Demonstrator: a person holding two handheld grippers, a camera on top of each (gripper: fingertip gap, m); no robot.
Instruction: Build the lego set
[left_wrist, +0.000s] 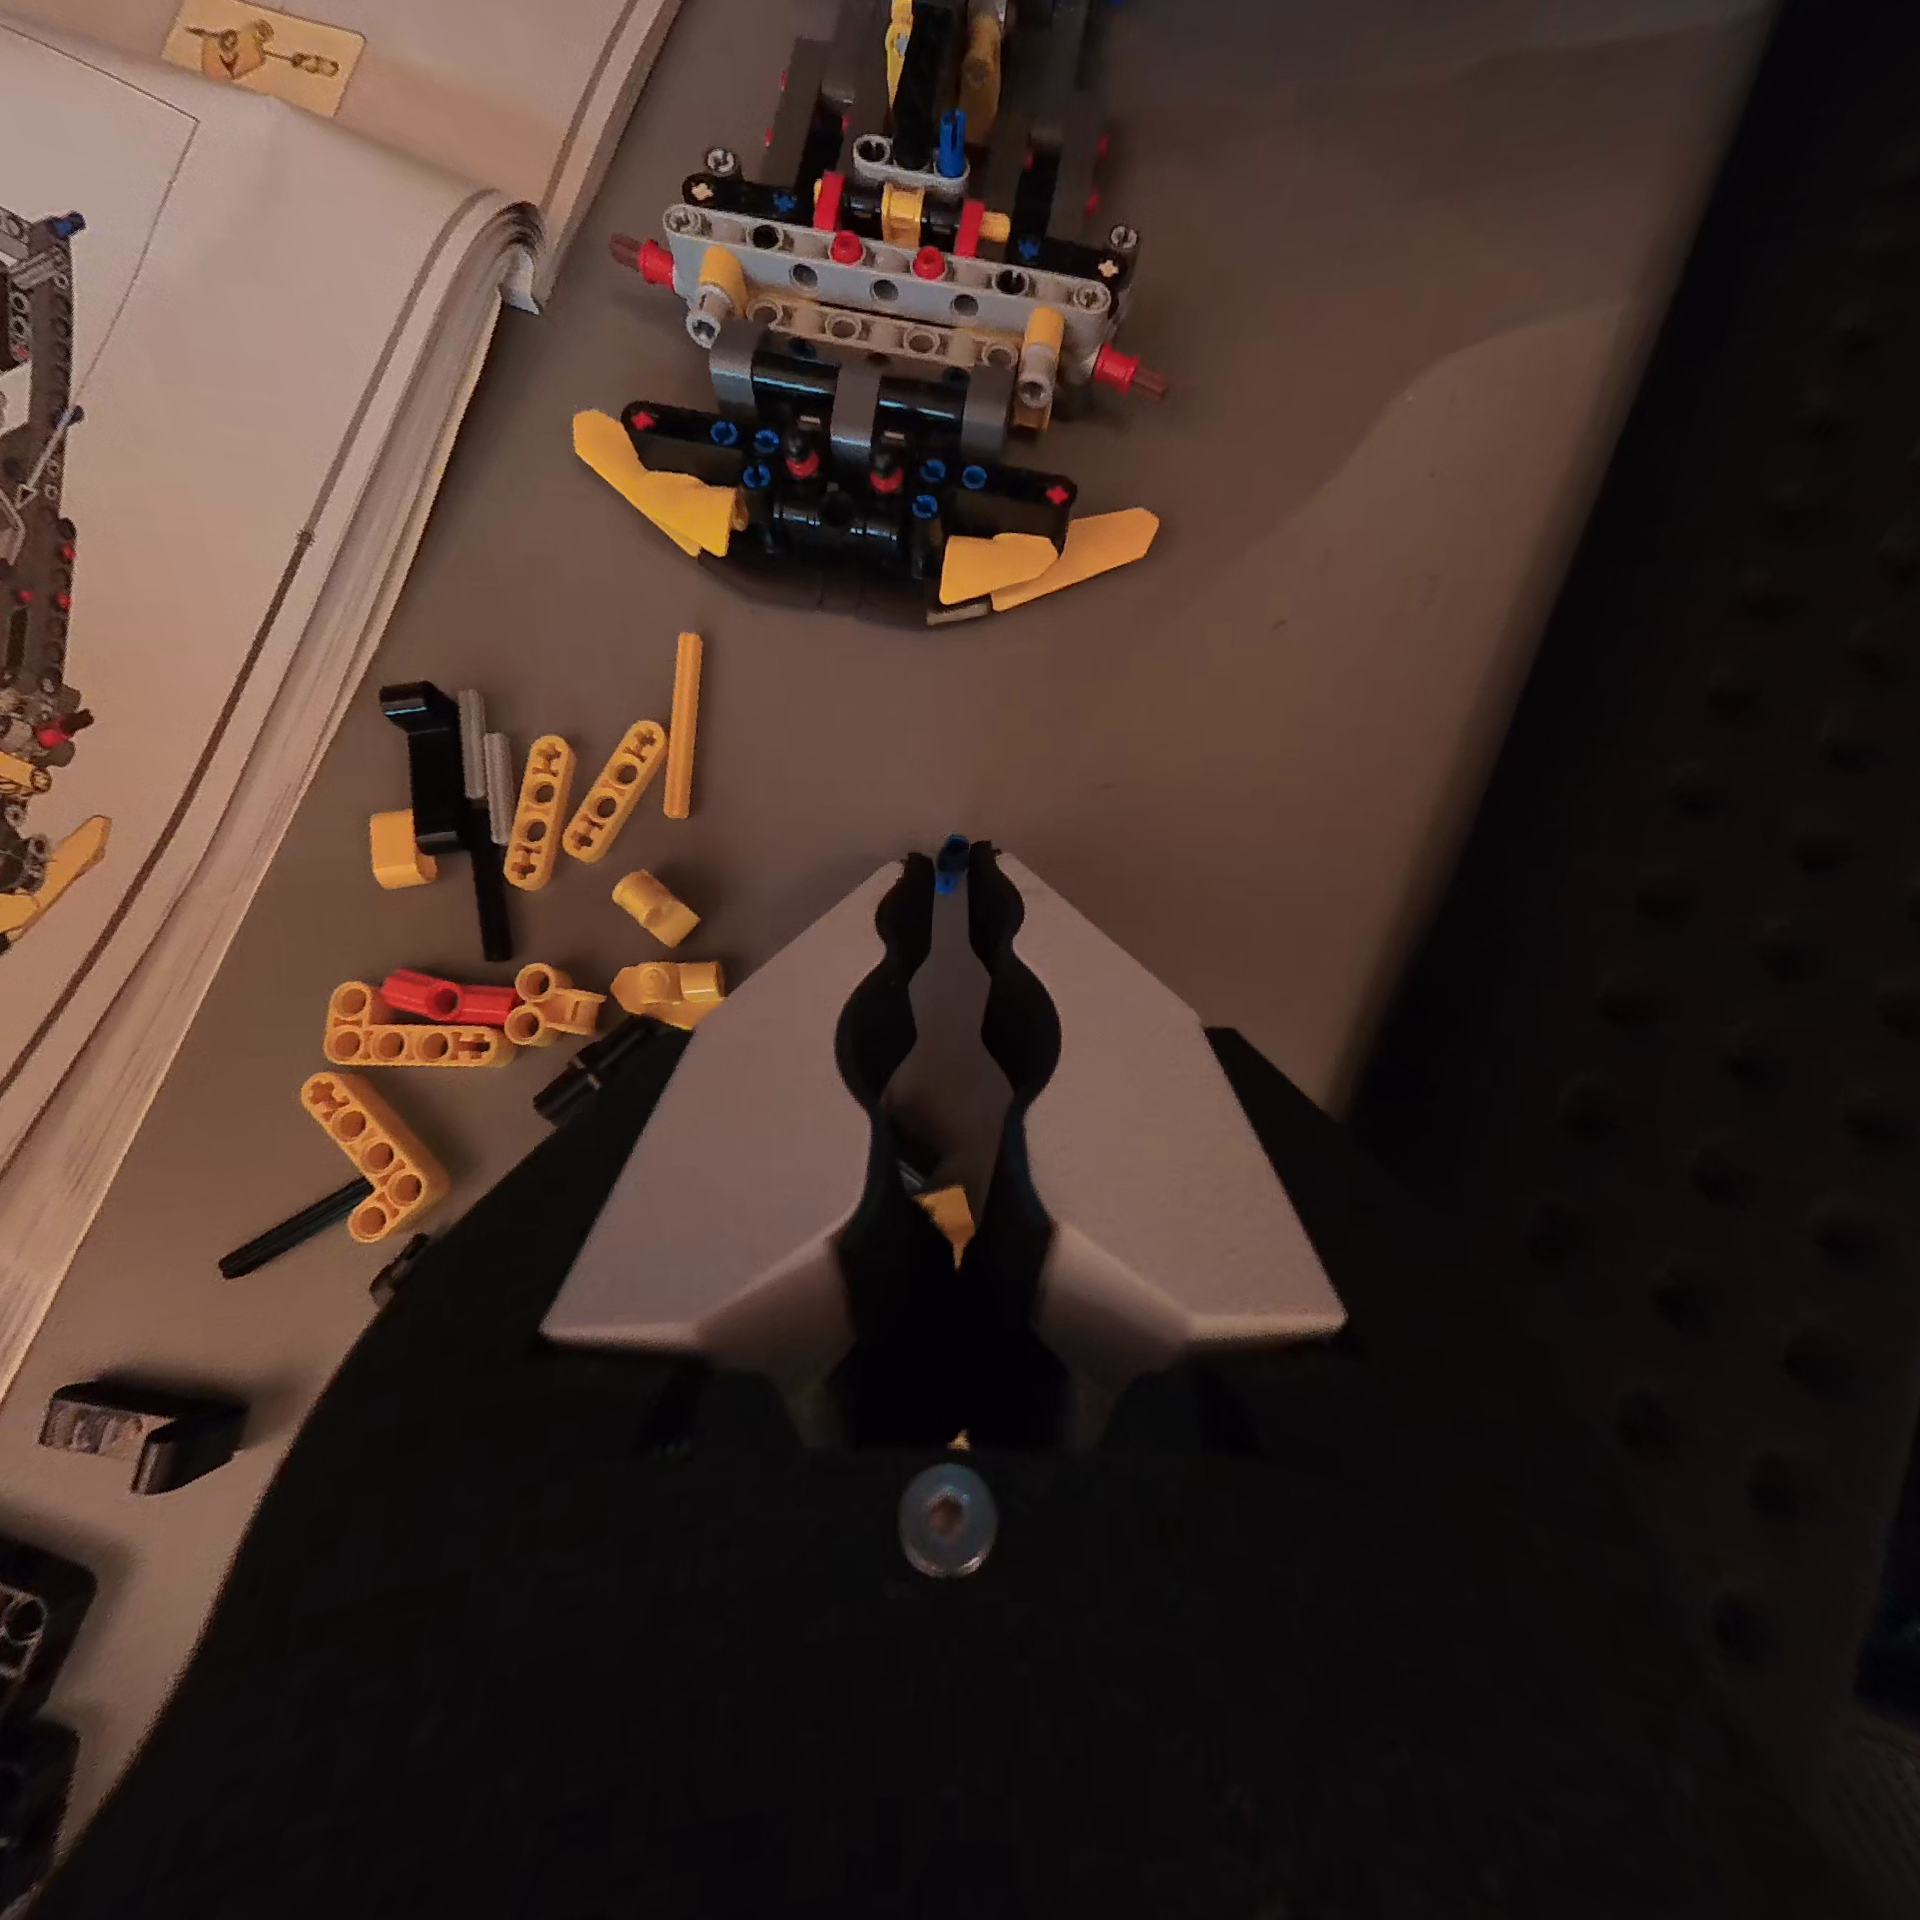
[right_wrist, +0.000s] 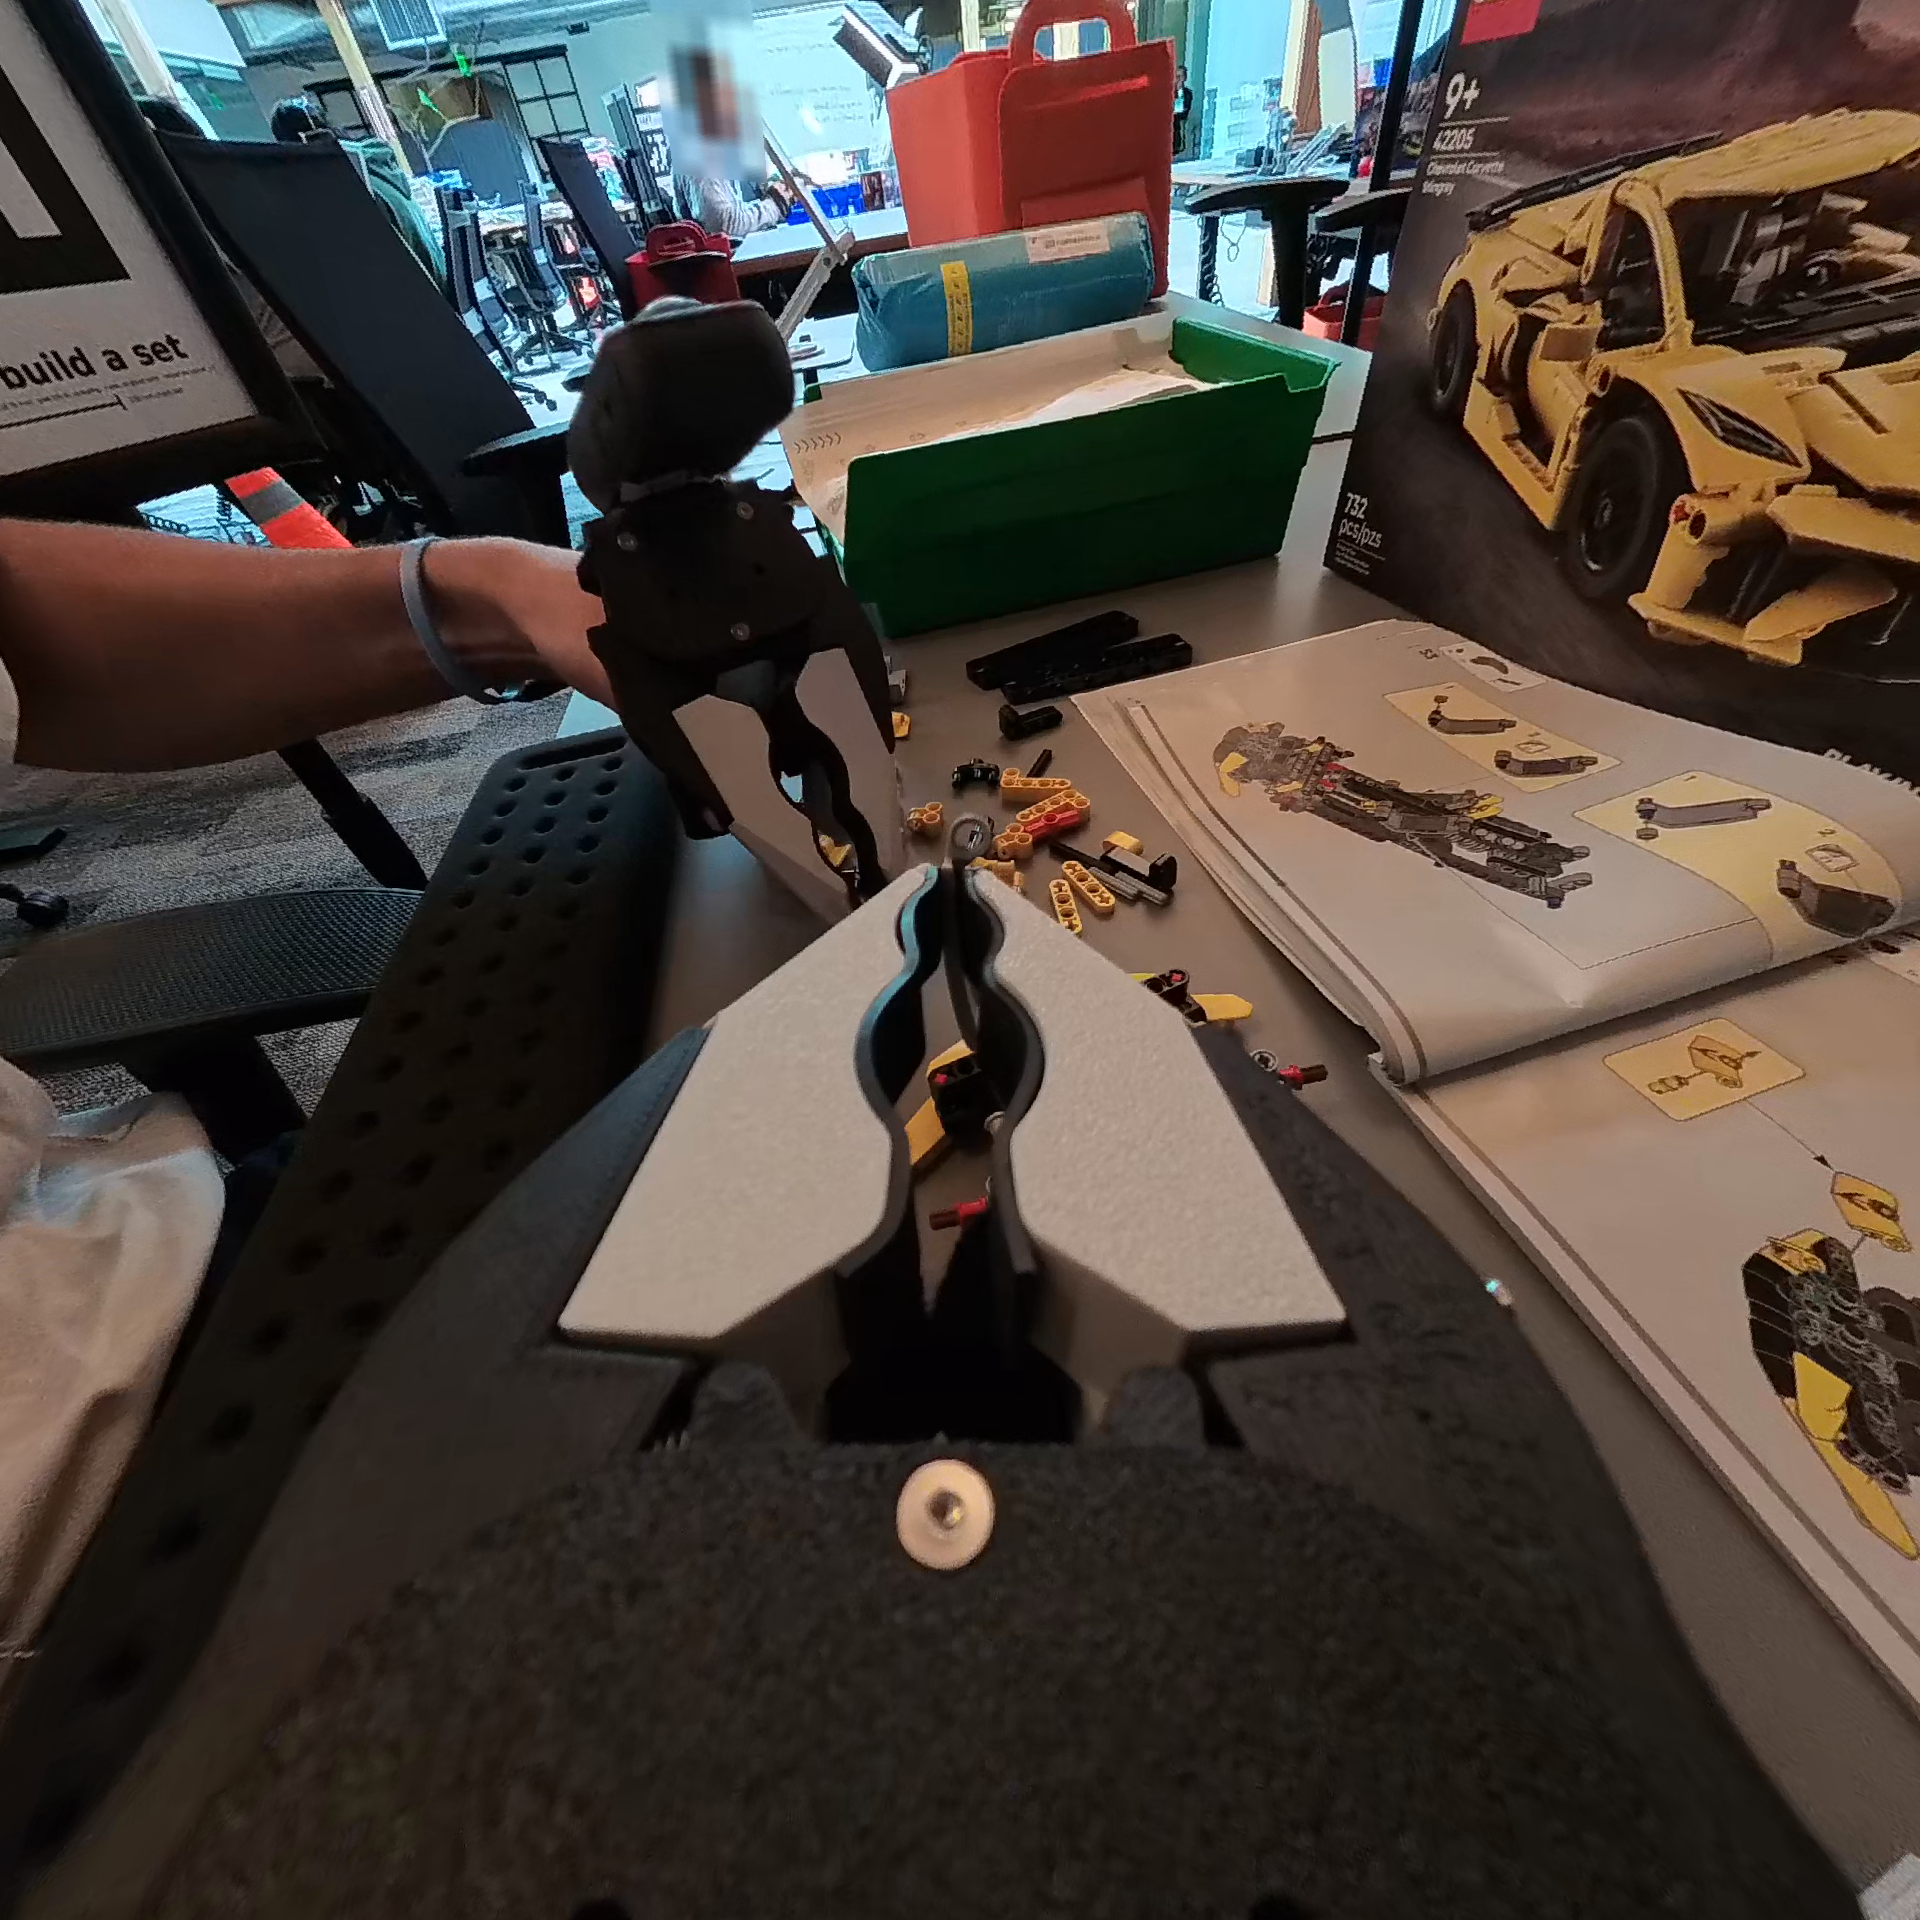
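My left gripper (left_wrist: 950, 864) is shut on a small blue pin (left_wrist: 951, 854), held above the table short of the partly built car chassis (left_wrist: 883, 353), which is black, grey and yellow. My right gripper (right_wrist: 956, 883) is shut on a thin grey beam (right_wrist: 970, 831) whose round end sticks up past the fingertips. Part of the chassis (right_wrist: 961, 1086) shows between and beneath its fingers. In the right wrist view the left gripper (right_wrist: 831, 831) is held by a hand just left of a pile of loose pieces (right_wrist: 1049, 816).
Loose yellow, black and red pieces (left_wrist: 499, 935) lie left of my left gripper. An open instruction book (left_wrist: 208, 436) (right_wrist: 1507, 831) lies beside them. A green bin (right_wrist: 1070, 499), black beams (right_wrist: 1081, 649) and the set's box (right_wrist: 1662, 364) stand farther back. A black chair (right_wrist: 416, 1039) is at the table edge. Tip to tip, the grippers are about 15 centimeters apart.
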